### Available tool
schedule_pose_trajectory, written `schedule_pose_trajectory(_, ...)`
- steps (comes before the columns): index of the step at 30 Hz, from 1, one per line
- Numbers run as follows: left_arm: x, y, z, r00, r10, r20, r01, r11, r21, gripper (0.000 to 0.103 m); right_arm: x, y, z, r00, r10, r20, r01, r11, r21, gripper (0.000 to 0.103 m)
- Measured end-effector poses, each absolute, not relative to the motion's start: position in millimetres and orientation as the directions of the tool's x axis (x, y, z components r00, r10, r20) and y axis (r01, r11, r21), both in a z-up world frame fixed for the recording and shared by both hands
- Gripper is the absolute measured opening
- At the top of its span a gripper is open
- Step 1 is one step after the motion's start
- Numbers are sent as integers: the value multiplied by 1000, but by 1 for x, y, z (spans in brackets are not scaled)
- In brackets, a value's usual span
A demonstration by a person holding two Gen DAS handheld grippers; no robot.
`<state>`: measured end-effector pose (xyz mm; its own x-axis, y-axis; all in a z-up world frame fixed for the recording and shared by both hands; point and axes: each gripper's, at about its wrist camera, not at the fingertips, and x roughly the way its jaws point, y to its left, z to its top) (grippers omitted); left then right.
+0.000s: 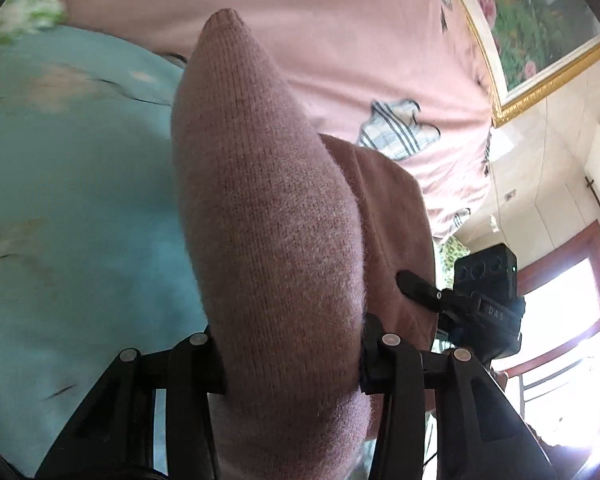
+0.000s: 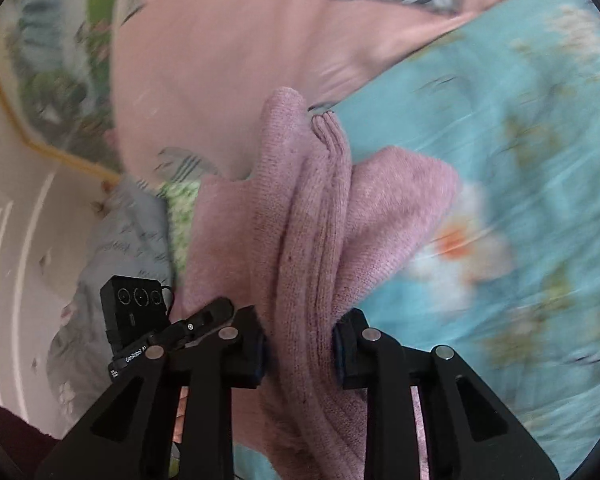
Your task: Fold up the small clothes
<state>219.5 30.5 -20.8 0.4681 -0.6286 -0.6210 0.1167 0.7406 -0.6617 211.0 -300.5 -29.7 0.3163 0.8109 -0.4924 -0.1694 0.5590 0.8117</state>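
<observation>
A dusty-pink knitted garment (image 1: 268, 208) fills the middle of the left wrist view, bulging up between the black fingers of my left gripper (image 1: 292, 364), which is shut on a thick fold of it. In the right wrist view the same pink knit (image 2: 312, 240) hangs bunched, with a ribbed edge on top, and my right gripper (image 2: 300, 352) is shut on that bunch. Both ends of the garment are lifted off the turquoise flowered bedspread (image 2: 520, 160). The other gripper (image 1: 488, 300) shows at the right of the left wrist view, and the left one (image 2: 140, 320) at the left of the right wrist view.
A pale pink cloth with plaid patches (image 1: 340, 40) lies on the bed behind the knit. A gilt-framed flower painting (image 1: 540, 40) hangs on the wall. A window with a red frame (image 1: 572, 320) is at the right. Grey printed bedding (image 2: 112, 248) lies at the left.
</observation>
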Motion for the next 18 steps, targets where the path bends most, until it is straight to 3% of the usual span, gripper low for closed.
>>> schedule_pose_trajectory(12,136,168,-42,520,-501,-692,-89,774,-627,43,190,-146,-69,64,890,-451,-227,453,862,26)
schedule_pose_trajectory(15,127,178,-65,493,-488,-720,-143,771,-621,44,184,-126,-86,31,878,-478,-210,473,856,26)
schedule_pose_trajectory(18,123,185,-98,441,-458,-771,-220,778,-588,51,180,-116,-106,6,829,-559,-204,549,811,27)
